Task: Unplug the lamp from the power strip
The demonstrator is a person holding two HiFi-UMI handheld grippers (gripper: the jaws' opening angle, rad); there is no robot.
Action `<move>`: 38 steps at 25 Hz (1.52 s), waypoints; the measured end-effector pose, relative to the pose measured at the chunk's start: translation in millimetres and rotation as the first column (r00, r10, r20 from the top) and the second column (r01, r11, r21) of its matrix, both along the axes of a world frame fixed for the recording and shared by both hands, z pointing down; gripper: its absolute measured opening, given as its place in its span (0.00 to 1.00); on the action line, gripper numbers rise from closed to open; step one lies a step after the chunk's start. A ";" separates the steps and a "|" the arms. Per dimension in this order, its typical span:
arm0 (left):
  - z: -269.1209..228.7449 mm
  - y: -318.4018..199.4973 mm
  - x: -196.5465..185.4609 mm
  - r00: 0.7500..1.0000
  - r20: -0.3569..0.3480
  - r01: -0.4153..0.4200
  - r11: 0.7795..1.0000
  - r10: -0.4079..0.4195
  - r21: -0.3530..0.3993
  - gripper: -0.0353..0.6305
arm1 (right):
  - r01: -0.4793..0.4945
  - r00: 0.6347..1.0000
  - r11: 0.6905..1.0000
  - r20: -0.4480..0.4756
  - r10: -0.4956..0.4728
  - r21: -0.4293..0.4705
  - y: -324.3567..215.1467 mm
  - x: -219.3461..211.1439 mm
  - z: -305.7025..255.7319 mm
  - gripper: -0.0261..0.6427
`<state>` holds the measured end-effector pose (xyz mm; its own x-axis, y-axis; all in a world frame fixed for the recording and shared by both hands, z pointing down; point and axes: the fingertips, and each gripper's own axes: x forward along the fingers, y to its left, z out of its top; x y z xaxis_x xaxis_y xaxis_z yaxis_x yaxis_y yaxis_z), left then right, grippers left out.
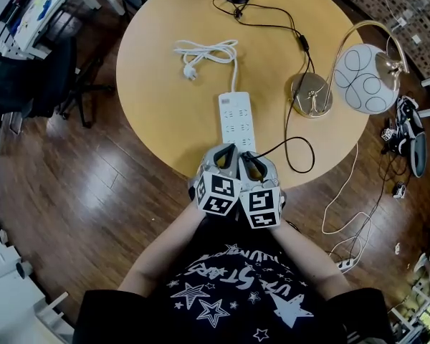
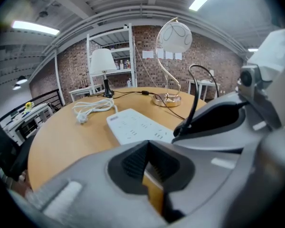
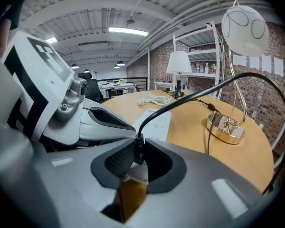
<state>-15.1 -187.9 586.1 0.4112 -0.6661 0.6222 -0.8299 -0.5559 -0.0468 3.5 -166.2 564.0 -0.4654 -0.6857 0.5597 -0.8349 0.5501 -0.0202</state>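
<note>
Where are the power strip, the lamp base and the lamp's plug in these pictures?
power strip point(image 1: 236, 119): head view, middle of its white top face.
lamp base point(image 1: 311, 94): head view, centre of the gold disc.
plug point(image 3: 138, 152): right gripper view, black body between the jaws.

**Legible text on view: almost none**

1. Left marker cube point(image 1: 216, 192) and right marker cube point(image 1: 264, 208): I see black-and-white square code patterns only, no letters or digits.
2. Power strip point(image 1: 236, 117), just ahead of the left gripper point(image 1: 228, 154) and the right gripper point(image 1: 252, 163): small grey label point(image 2: 115, 119) at its far end, too small for me to read.
3. Black plug point(image 3: 135, 153) between the right gripper's jaws: no marking I can make out.
4. Shirt point(image 1: 229, 292), behind both grippers: white lettering among stars. One word looks like "STARS"; the rest I cannot read.
5. Paper sheets point(image 2: 168, 55) on the brick wall, far ahead of the left gripper: no print resolvable.
</note>
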 end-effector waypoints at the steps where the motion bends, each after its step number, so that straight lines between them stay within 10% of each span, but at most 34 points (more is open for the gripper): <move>1: -0.1 -0.1 0.0 1.000 -0.001 -0.001 1.000 0.001 -0.006 0.06 | -0.007 1.000 1.000 0.001 0.007 0.000 -0.1 0.1 -0.4 0.14; 38: -15.0 -6.7 -5.5 0.992 -0.099 0.083 0.996 -0.080 0.021 0.06 | -0.088 0.992 0.967 0.108 0.064 0.238 -8.9 42.3 -95.4 0.12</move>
